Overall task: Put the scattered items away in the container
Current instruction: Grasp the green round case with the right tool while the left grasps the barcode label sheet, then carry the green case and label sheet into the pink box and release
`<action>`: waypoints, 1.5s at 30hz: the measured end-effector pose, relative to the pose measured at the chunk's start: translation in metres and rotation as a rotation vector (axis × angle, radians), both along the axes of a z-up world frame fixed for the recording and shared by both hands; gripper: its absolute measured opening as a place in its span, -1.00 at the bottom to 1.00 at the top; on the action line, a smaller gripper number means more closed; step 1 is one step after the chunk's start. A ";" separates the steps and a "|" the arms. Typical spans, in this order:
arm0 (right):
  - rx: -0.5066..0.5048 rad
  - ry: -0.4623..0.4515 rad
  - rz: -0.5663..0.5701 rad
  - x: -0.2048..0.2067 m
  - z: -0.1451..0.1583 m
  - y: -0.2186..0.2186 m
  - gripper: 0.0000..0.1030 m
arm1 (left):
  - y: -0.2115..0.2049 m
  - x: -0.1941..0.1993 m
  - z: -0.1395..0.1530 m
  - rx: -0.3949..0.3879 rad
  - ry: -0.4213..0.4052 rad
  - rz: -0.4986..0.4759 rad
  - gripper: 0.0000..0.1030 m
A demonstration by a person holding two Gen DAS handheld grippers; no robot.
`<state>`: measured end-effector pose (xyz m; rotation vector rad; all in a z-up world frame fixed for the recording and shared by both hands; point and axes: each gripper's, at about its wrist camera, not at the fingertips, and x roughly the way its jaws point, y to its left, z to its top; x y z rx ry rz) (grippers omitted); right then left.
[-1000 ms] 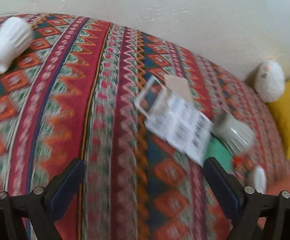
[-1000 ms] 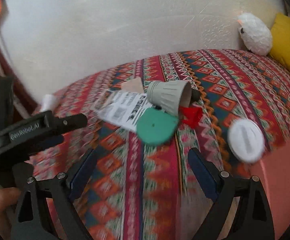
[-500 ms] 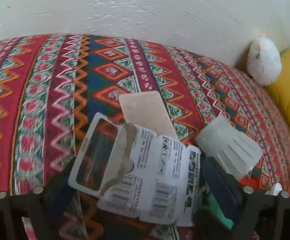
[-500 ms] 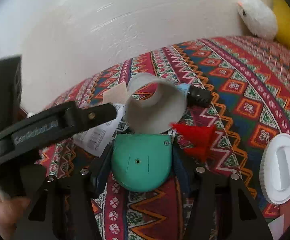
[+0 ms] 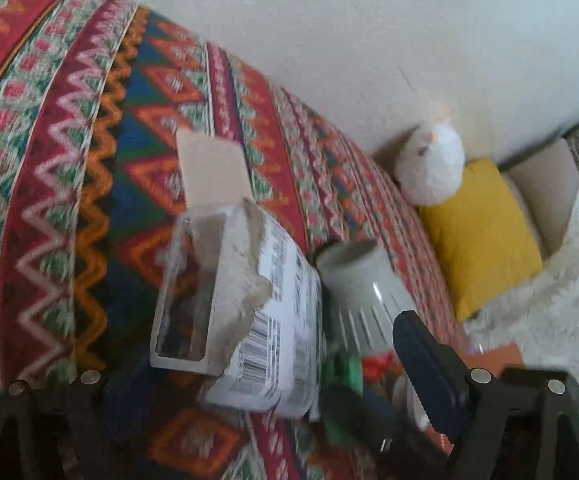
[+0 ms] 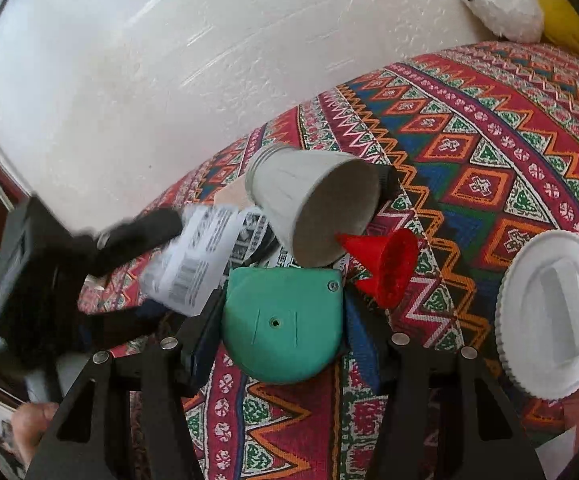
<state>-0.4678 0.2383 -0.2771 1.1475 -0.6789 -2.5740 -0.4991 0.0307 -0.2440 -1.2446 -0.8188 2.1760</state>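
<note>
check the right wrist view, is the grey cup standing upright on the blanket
No, the grey cup lies tipped on its side, its open mouth facing the camera just above the green case.

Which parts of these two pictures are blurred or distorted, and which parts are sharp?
Left wrist view: motion blur smears the torn package and the patterned cloth, while the gripper's own jaws stay fairly sharp. Right wrist view: the green case, red funnel and white lid are sharp; the other gripper at the left is blurred, and fisheye distortion bends the wall edge.
</note>
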 end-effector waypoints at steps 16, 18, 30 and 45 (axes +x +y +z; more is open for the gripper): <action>0.084 0.020 0.035 0.076 0.060 0.001 0.17 | -0.012 0.062 0.037 0.080 -0.052 0.122 -0.76; 0.063 0.019 0.034 0.090 0.067 0.006 0.17 | -0.021 0.074 0.029 0.119 -0.107 0.125 -0.69; 0.063 0.113 0.086 0.200 0.115 0.033 0.17 | -0.003 0.100 0.012 0.089 -0.160 0.094 -0.24; -0.004 0.159 0.069 0.211 0.141 0.059 0.17 | 0.068 0.081 0.015 -0.313 -0.012 0.079 0.74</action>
